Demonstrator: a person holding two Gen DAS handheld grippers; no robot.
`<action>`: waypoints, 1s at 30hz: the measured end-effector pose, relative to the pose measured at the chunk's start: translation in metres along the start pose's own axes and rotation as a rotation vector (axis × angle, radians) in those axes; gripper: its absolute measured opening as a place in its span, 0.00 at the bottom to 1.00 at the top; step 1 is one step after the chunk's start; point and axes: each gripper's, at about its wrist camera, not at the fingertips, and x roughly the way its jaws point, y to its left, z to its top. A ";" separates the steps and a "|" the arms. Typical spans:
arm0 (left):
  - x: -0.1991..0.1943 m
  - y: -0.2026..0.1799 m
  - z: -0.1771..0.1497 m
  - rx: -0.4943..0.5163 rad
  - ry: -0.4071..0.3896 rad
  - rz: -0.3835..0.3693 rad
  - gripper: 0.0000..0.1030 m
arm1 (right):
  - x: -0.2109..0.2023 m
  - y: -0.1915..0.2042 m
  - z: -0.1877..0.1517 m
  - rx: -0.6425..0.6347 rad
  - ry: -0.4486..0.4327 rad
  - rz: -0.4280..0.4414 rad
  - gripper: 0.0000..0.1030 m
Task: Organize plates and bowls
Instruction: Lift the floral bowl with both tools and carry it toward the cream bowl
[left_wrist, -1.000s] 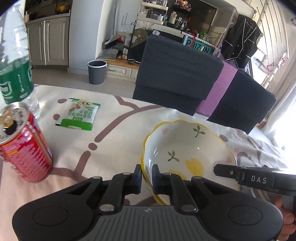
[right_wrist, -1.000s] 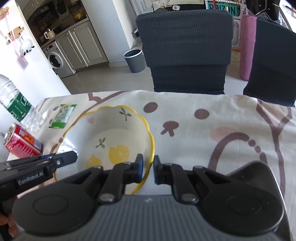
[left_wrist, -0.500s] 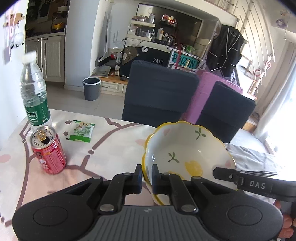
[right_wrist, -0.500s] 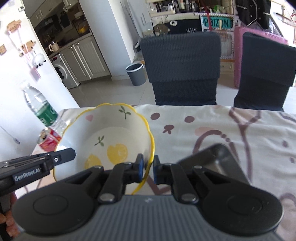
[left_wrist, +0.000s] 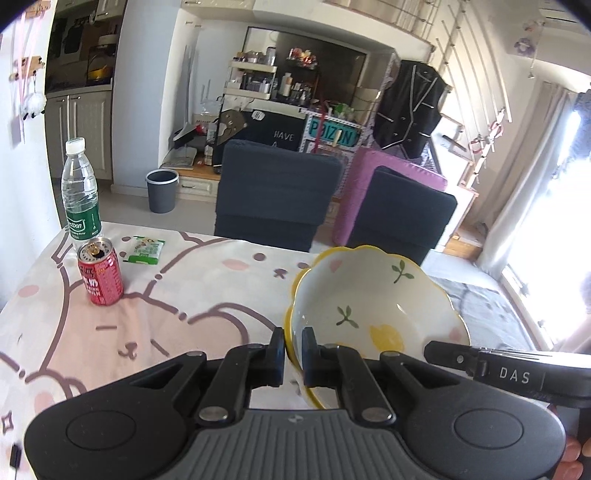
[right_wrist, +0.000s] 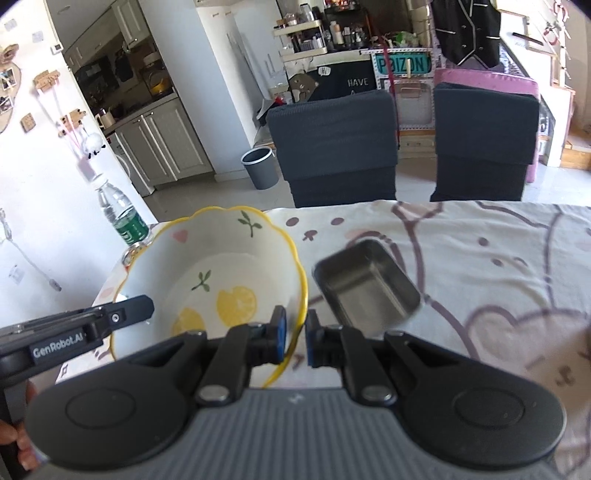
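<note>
Landmark: steel tray (right_wrist: 365, 286) on the tablecloth (right_wrist: 480, 280). Right of and beyond the tray, cloth lies open to the table's far edge. Left of the tray, the held bowl (right_wrist: 218, 280) blocks passage. Further left stand a red can (left_wrist: 100, 271), a water bottle (left_wrist: 80, 192) and a green packet (left_wrist: 144, 250); open cloth lies between can and bowl.

Both the left gripper (left_wrist: 293, 354) and right gripper (right_wrist: 293, 341) are matte black with ribbed grey centres, round side discs and silver pivot screws, the right's pads blue; side labels read "DAS" and "GenRobot.AI".
</note>
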 end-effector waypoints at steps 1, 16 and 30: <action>-0.007 -0.005 -0.004 0.003 -0.002 -0.003 0.09 | -0.008 -0.003 -0.004 0.011 -0.003 0.000 0.12; -0.044 -0.058 -0.082 0.025 0.024 -0.085 0.09 | -0.080 -0.048 -0.076 0.068 -0.030 -0.025 0.12; -0.021 -0.117 -0.118 0.086 0.073 -0.174 0.09 | -0.109 -0.112 -0.127 0.164 -0.010 -0.091 0.12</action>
